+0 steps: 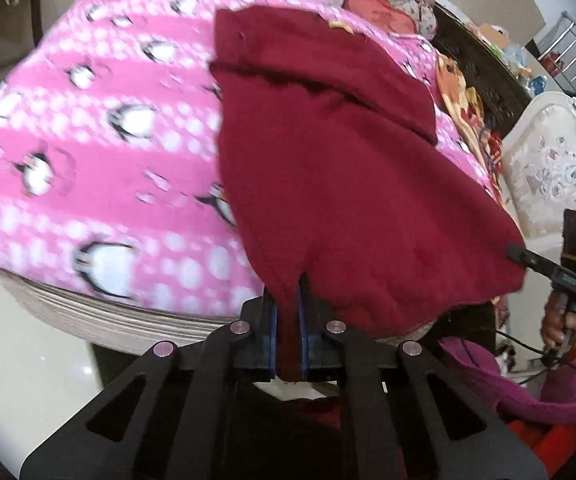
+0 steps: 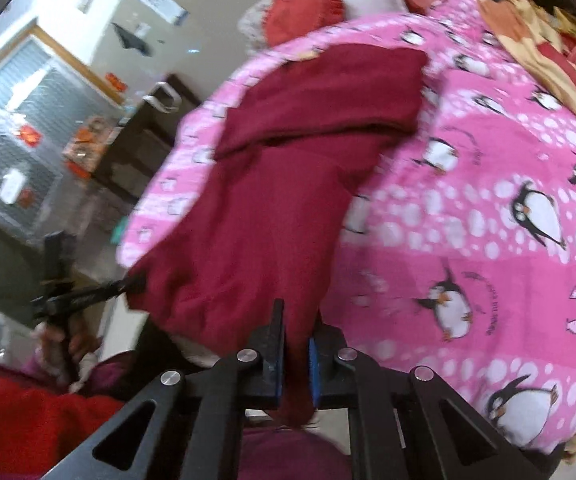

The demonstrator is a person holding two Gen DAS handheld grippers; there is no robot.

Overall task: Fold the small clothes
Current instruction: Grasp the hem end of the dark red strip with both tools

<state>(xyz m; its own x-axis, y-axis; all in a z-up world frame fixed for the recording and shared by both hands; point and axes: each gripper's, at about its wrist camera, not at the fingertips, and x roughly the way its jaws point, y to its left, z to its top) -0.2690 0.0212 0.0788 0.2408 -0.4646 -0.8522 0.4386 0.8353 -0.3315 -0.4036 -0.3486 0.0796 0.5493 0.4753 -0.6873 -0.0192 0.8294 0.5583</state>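
A dark red garment [image 1: 328, 160] [image 2: 288, 200] lies on a pink penguin blanket [image 1: 87, 160] [image 2: 488, 240], its far part folded across. Its near edge is lifted off the bed and hangs between both grippers. My left gripper [image 1: 288, 312] is shut on the near left corner, with red cloth pinched between the blue pads. My right gripper [image 2: 298, 332] is shut on the near right corner in the same way. Each wrist view also shows the other gripper at the side: the right gripper [image 1: 516, 252] and the left gripper [image 2: 131, 282], each biting the hem.
Red and white pillows [image 1: 380, 8] lie at the bed's far end, next to an orange patterned blanket [image 2: 528, 28]. A white upholstered chair [image 1: 548, 168] stands on the right side, a dark cabinet [image 2: 135, 148] on the left. A purple sleeve [image 1: 560, 380] shows near the bed's edge.
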